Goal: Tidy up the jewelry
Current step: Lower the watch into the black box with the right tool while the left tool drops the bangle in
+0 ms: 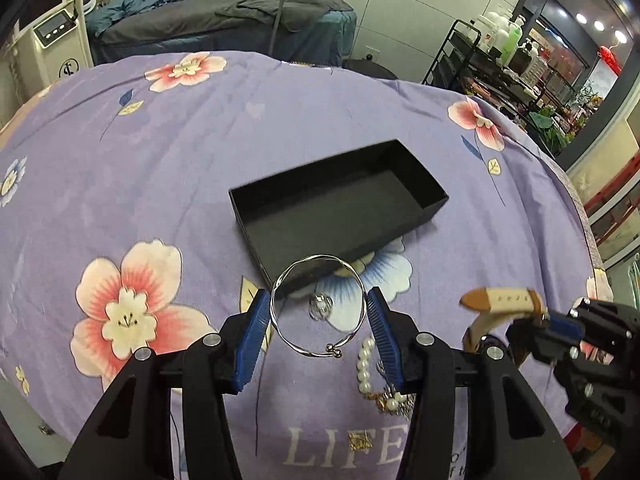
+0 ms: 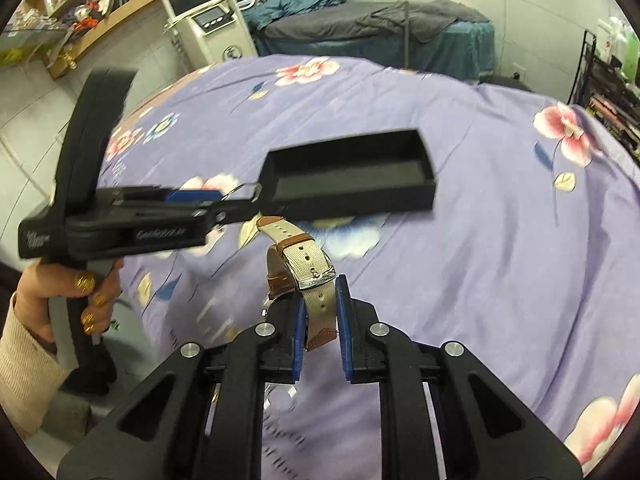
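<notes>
1. Jewelry pieces in view come to five: one silver twisted bangle (image 1: 318,307), one wristwatch (image 2: 308,270) with a beige strap trimmed in brown, one pearl bracelet (image 1: 366,364), one small silver ring-like piece (image 1: 320,306) and one small gold piece (image 1: 358,440).
2. The left gripper (image 1: 318,314) grasps the bangle by its two sides between the blue fingers (image 1: 252,332), lifted clear of the purple floral bedspread (image 1: 160,152).
3. The right gripper (image 2: 320,312) is clenched on the wristwatch's strap just below the silver buckle; the strap stands up out of the fingers (image 2: 345,320).
4. One open black box (image 1: 340,200) sits on the bedspread beyond both grippers, and nothing shows inside it.
5. The pearl bracelet, the silver piece and the gold piece lie on the bedspread near the left gripper, outside the box.
6. One hand (image 2: 80,300) with gold-painted nails and a cream sleeve holds the left gripper's handle.
</notes>
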The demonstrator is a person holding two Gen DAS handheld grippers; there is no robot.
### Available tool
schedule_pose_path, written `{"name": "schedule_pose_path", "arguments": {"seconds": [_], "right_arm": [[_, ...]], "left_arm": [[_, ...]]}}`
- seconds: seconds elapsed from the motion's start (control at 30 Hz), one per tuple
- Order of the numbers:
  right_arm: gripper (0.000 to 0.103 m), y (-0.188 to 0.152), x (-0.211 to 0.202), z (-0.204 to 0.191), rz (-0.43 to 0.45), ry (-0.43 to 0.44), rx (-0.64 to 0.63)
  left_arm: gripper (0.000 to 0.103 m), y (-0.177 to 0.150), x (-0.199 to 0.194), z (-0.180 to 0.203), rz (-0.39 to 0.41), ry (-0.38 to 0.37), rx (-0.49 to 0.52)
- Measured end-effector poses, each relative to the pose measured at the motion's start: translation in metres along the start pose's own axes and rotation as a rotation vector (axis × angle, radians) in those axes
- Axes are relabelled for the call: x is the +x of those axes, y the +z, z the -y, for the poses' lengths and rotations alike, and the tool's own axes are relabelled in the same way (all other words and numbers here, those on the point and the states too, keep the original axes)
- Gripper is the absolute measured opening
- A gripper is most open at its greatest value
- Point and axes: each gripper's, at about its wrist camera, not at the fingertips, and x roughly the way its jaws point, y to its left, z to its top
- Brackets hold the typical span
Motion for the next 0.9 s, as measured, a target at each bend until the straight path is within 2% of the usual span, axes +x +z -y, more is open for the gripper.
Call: {"name": "schedule_pose_path", "arguments": {"seconds": [0.13,0.3,0.4,0.73,0.77,0.8,0.83,0.87,0.9], "right_arm": [[0.015,0.028,0.011,0.019,0.039,-0.04,0.052],[0.015,0.067,0.036,0.041,0.081,-0.013,0.139],[0.015,0.085,0.057,0.051,0.068,0.003,0.181],[0.017,0.097,0.105,0.057,0.024,-0.001,0.248],[0.022,0.096,0.106,0.057,0.024,-0.002,0.249],[0.038,0.096,0.106,0.057,0.028,-0.011,0.246],[0.048,0.095,0.103,0.056,0.048,-0.031,0.239],[0.067,0.094,0.1,0.055,0.069,-0.047,0.234],[0.07,0.094,0.097,0.054,0.088,-0.057,0.228]], "left_arm": [[0.049,0.018,0.006,-0.004,0.011,-0.019,-0.017],[0.049,0.037,0.024,0.001,0.017,0.004,0.002],[0.049,0.046,0.037,0.003,0.01,0.011,-0.004],[0.049,0.056,0.069,-0.001,-0.018,0.042,-0.019],[0.05,0.055,0.07,-0.002,-0.019,0.048,-0.018],[0.052,0.054,0.069,-0.003,-0.016,0.051,-0.015],[0.063,0.052,0.068,-0.003,-0.01,0.061,-0.01],[0.069,0.051,0.066,-0.004,-0.001,0.075,-0.006],[0.078,0.051,0.063,-0.004,0.012,0.091,-0.001]]}}
